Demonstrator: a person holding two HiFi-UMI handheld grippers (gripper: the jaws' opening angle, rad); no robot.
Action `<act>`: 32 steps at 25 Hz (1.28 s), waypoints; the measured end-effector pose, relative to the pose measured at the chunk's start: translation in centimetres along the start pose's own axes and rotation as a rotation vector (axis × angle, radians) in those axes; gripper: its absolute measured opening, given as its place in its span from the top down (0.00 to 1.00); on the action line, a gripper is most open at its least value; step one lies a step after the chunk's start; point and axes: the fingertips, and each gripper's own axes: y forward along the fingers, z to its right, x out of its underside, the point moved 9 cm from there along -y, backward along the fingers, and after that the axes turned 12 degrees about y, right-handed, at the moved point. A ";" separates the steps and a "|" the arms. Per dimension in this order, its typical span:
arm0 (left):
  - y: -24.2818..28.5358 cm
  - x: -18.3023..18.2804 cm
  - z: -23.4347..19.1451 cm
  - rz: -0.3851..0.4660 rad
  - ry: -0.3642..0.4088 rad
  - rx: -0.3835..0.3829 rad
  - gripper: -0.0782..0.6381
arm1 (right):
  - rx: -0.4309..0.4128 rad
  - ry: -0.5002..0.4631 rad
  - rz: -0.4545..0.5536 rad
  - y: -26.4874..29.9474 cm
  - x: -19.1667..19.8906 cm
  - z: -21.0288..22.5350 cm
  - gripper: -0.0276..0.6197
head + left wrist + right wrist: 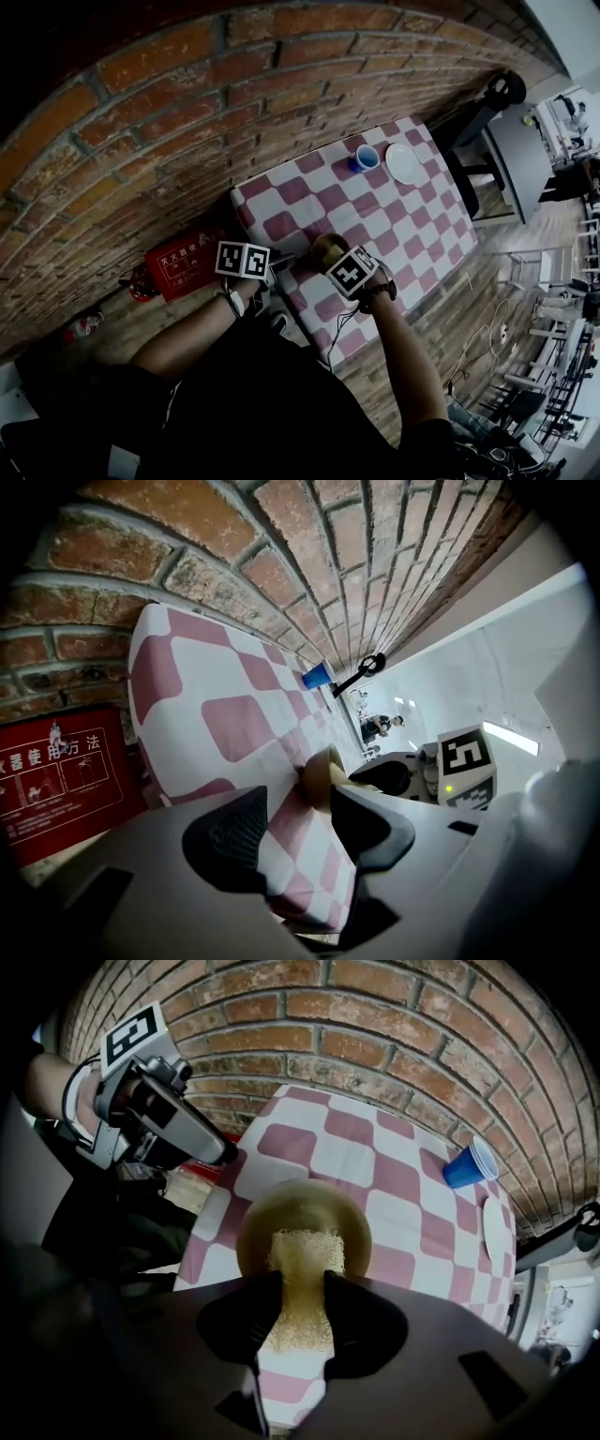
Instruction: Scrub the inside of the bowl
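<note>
An olive-gold bowl (302, 1215) stands near the front edge of the pink-and-white checked table (403, 1180). My right gripper (302, 1302) is shut on a yellow sponge (300, 1274), whose far end reaches down into the bowl. In the head view the bowl (327, 247) shows just beyond the right gripper (339, 261). My left gripper (298, 817) is open with nothing held; only tablecloth shows between its jaws. The bowl (317, 772) lies just past its right finger. From the right gripper view the left gripper (211, 1147) hangs to the left of the bowl, apart from it.
A blue cup (367, 157) and a white plate (405, 163) sit at the table's far end. A brick wall (169, 112) runs along the table's left side. A red sign (183, 262) leans against it on the floor. A dark chair (487, 122) stands beyond the table.
</note>
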 end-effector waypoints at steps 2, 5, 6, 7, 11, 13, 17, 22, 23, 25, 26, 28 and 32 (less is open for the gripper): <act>-0.3 0.1 -0.2 0.006 -0.007 -0.004 0.58 | 0.033 0.008 0.000 0.3 -0.4 0.9 0.72; -0.8 0.4 -0.6 0.014 -0.023 -0.010 0.58 | 0.042 0.020 0.021 0.2 -1.6 1.3 0.72; -0.9 0.4 -0.7 0.015 -0.029 -0.013 0.58 | 0.033 0.024 0.031 0.2 -2.2 1.2 0.72; -1.0 0.5 -0.9 0.016 -0.035 -0.016 0.58 | 0.024 0.025 0.040 0.1 -2.7 1.0 0.72; -1.2 0.6 -1.3 0.018 -0.051 -0.020 0.58 | 0.005 -0.018 0.047 -0.1 -3.8 -0.4 0.72; -1.1 0.5 -1.3 0.018 -0.051 -0.019 0.58 | -0.004 -0.044 0.044 -0.2 -3.8 -1.1 0.72; -0.7 0.3 -1.1 0.009 -0.049 -0.016 0.58 | -0.030 -0.062 0.027 0.0 -2.7 -2.0 0.72; -0.3 0.4 -0.9 -0.004 -0.043 -0.010 0.58 | -0.041 -0.042 -0.011 0.5 -0.9 -1.6 0.72; -0.2 0.4 -0.9 -0.006 -0.042 -0.009 0.58 | -0.036 -0.036 -0.017 0.6 -0.7 -1.3 0.72; -0.1 0.4 -0.9 -0.010 -0.038 -0.009 0.58 | -0.022 -0.023 -0.023 0.8 -0.5 -0.6 0.72; -0.1 0.4 -0.8 -0.011 -0.036 -0.008 0.58 | -0.013 -0.016 -0.020 0.8 -0.6 -0.2 0.72; -0.1 0.4 -0.7 -0.013 -0.033 -0.009 0.58 | 0.000 -0.003 -0.004 0.8 -1.0 0.4 0.72; -0.3 0.6 -0.8 -0.011 -0.035 -0.012 0.58 | 0.008 -0.003 0.030 0.5 -1.9 0.7 0.72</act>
